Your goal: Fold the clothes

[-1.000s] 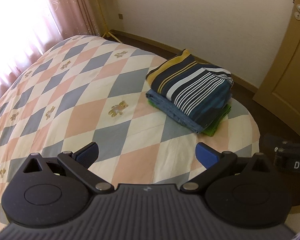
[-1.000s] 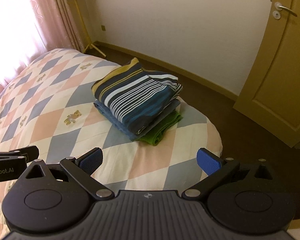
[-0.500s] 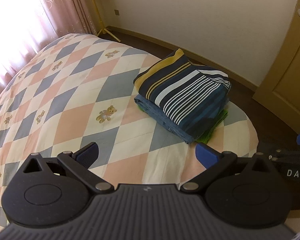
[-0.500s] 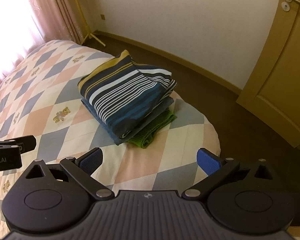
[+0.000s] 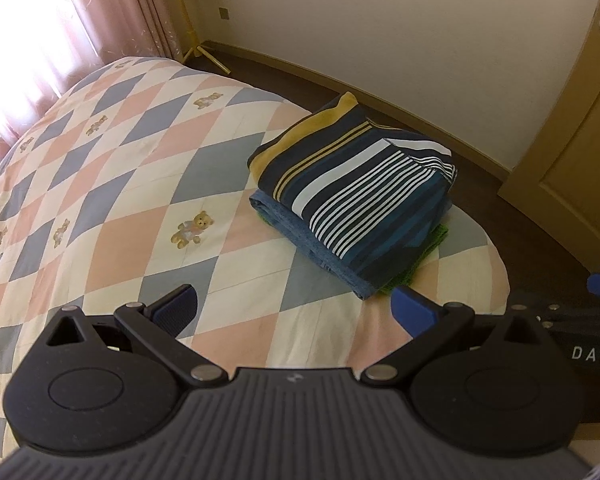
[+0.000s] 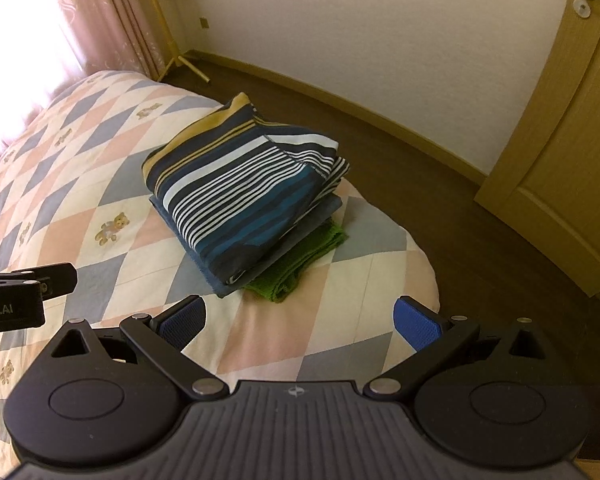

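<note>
The bed [image 5: 100,208] fills most of both views, covered by a quilt of pink, grey and cream diamonds with small teddy bear motifs [image 5: 192,229]. A cream wall [image 5: 380,20] with a brown skirting board runs behind it, pink curtains [image 5: 112,12] hang at the bright window on the left, and a tan door [image 6: 560,140] with a metal handle stands on the right above dark flooring. A yellow stand leg [image 6: 172,52] rests on the floor near the curtain. The stack of folded clothes [image 5: 352,200] lies on the quilt near the bed's far corner: a striped garment [image 6: 240,188] in navy, white, teal and mustard on top, a blue folded piece [image 5: 300,236] directly beneath it, and a green piece [image 6: 296,268] at the bottom, its edge protruding toward the corner. The left gripper [image 5: 294,312] is held above the quilt short of the stack, jaws spread wide, nothing between them. The right gripper [image 6: 300,316] is held likewise just beside it, jaws spread wide and empty, apart from the stack.
</note>
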Available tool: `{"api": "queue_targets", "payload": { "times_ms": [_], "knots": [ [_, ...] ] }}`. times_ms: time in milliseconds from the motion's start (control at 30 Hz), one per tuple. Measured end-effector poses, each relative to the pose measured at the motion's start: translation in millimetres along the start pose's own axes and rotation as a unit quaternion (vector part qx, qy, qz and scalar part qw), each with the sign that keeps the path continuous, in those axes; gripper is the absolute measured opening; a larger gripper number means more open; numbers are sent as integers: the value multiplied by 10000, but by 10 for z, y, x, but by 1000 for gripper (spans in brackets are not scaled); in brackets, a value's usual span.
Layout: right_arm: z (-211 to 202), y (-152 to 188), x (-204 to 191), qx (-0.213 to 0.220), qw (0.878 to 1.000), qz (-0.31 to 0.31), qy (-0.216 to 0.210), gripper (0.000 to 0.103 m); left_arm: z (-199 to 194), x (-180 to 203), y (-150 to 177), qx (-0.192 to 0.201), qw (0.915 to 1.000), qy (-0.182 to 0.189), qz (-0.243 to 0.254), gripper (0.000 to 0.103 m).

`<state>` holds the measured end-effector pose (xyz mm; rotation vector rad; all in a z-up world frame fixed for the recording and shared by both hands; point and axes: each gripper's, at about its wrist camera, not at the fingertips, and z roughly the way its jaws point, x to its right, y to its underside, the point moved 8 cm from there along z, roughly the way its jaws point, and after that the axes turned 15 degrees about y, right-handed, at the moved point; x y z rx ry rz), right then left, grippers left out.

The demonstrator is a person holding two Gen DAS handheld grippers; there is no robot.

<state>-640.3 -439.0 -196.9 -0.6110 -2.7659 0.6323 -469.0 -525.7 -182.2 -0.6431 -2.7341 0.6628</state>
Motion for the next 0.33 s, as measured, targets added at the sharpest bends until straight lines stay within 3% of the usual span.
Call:
{"api": "queue_targets", "payload": {
  "times_ms": [333],
  "knots": [
    [86,-68,-69,-61,9999,-85,-41,103,22,-52,-70,162,9999,-43,29,102]
  ]
}}
